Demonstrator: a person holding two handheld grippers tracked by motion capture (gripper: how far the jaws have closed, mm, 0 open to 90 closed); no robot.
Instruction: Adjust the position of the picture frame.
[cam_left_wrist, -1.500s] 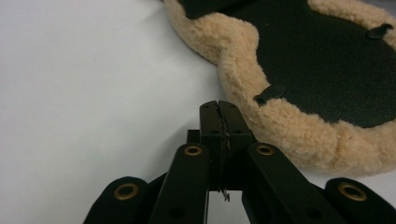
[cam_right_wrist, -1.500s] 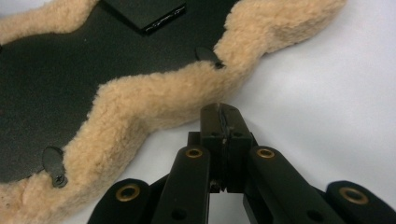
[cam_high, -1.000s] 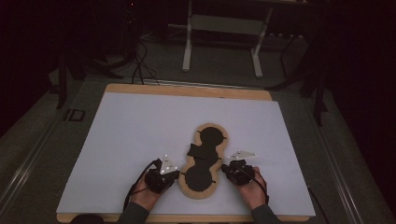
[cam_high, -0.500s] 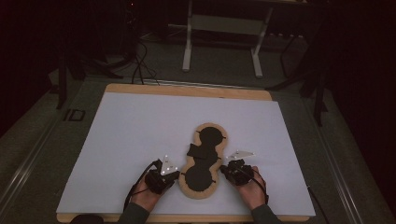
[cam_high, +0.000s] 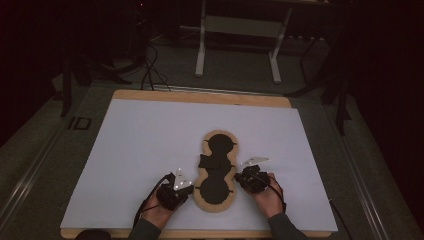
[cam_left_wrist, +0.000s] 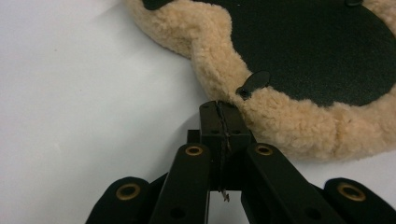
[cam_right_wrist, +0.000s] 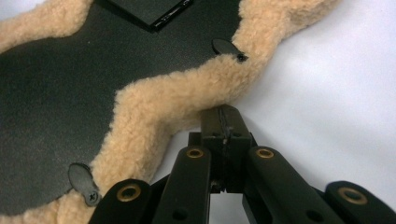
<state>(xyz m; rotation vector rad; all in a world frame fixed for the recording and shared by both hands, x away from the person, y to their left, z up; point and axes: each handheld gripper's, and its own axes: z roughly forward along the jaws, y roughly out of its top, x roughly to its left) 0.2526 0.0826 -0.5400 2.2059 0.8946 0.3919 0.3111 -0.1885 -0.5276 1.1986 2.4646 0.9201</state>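
With both jaws pressed together and empty, the left gripper (cam_left_wrist: 219, 109) and right gripper (cam_right_wrist: 224, 114) flank the fleece pad (cam_high: 216, 172) lying near the table's (cam_high: 125, 150) front edge, so open them before pinching its fluffy rim evenly

From the high view we look forward and down on the white table (cam_high: 150, 150) from the person's side, far enough back to take in its whole top and the dark floor beyond. The left gripper view sits close above the tabletop, facing along its own jaws at the fleece-edged pad (cam_left_wrist: 299, 126) — we see its near edge only. The right gripper view faces the same pad (cam_right_wrist: 163, 112) from the opposite side, equally close. All three share that pad (cam_high: 216, 172).
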